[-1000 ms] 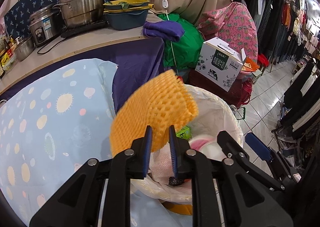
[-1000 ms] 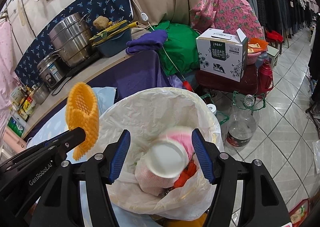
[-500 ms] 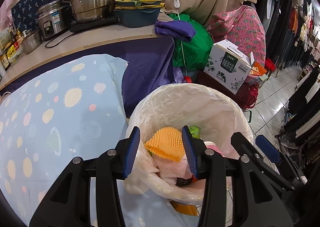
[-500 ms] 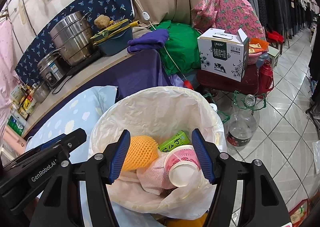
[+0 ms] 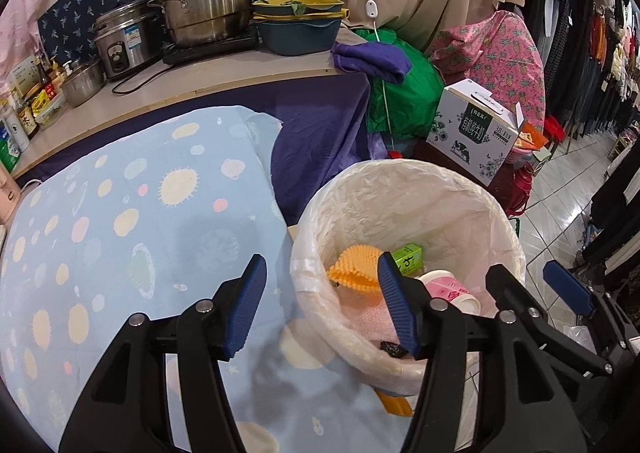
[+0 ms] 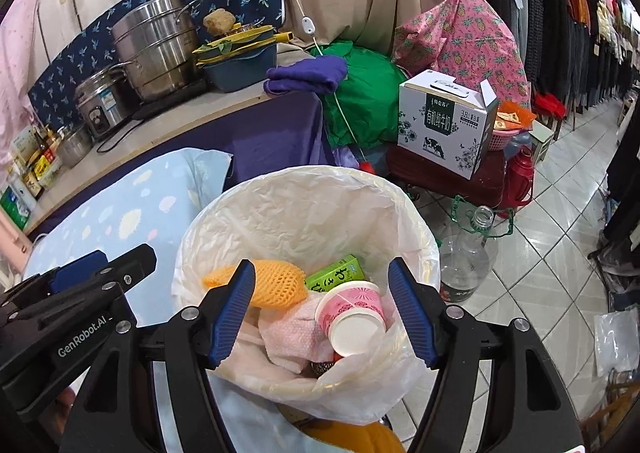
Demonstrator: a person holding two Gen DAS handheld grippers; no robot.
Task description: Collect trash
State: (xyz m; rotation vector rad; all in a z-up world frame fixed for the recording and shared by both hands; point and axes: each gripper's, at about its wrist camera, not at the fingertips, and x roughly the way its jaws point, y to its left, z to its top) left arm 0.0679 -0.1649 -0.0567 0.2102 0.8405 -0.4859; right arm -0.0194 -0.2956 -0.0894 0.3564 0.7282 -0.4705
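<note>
Shop flooring and hanging clothes are filling the right side of both views. Two grippers are hovering here: the left gripper (image 5: 322,305) is opening its jaws with nothing between them, over the bin's near rim, and the right gripper (image 6: 322,311) is opening too, empty, above the lined bin (image 6: 416,221). Four pieces are lying inside: one orange foam net (image 6: 276,283), one green carton (image 6: 336,275), one pink cup (image 6: 354,313), one pink wrap (image 6: 294,337).
</note>
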